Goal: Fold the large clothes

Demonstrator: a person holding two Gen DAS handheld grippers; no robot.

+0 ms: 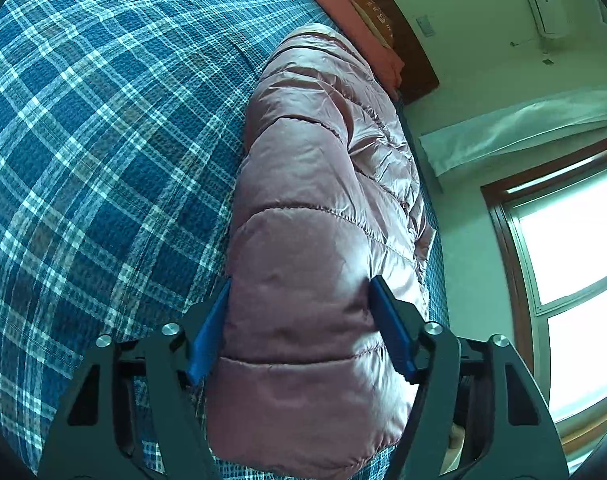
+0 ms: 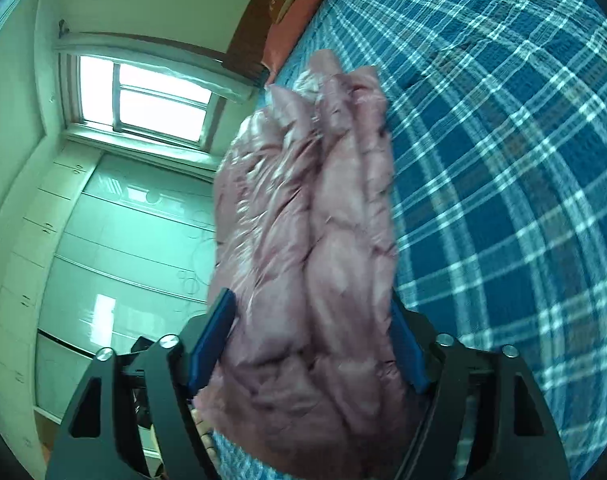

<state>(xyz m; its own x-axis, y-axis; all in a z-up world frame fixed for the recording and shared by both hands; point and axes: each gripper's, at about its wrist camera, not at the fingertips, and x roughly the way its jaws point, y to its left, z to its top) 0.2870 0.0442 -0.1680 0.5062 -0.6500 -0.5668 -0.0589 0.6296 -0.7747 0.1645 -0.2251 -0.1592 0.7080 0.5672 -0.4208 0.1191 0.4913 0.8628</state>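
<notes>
Lying along the edge of a bed, a pink quilted puffer jacket (image 1: pixel 323 208) rests on a blue plaid bedspread (image 1: pixel 103 140), folded lengthwise into a long, narrow bundle. In the left wrist view the jacket runs away from the camera toward a salmon-coloured pillow (image 1: pixel 343 0) and a dark wooden headboard (image 1: pixel 407 52) at the far end of the bed. The left gripper (image 1: pixel 301 286) has its jaws spread wide on either side of the near end of the jacket; the blue pads (image 1: pixel 391 332) sit right beside the padded fabric, and whether they press on it cannot be told.

The right wrist view is blurred. There the right gripper (image 2: pixel 311 300) also stands with its jaws wide apart, the bunched layers of the jacket (image 2: pixel 323 220) filling the gap between its blue pads (image 2: pixel 211 340); the fabric brushes both pads, but a real squeeze cannot be made out. The plaid bedspread (image 2: pixel 503 160) spreads out beside the bundle, and on the other side are a bright window (image 2: pixel 143 96) and pale wardrobe doors (image 2: pixel 123 240).
</notes>
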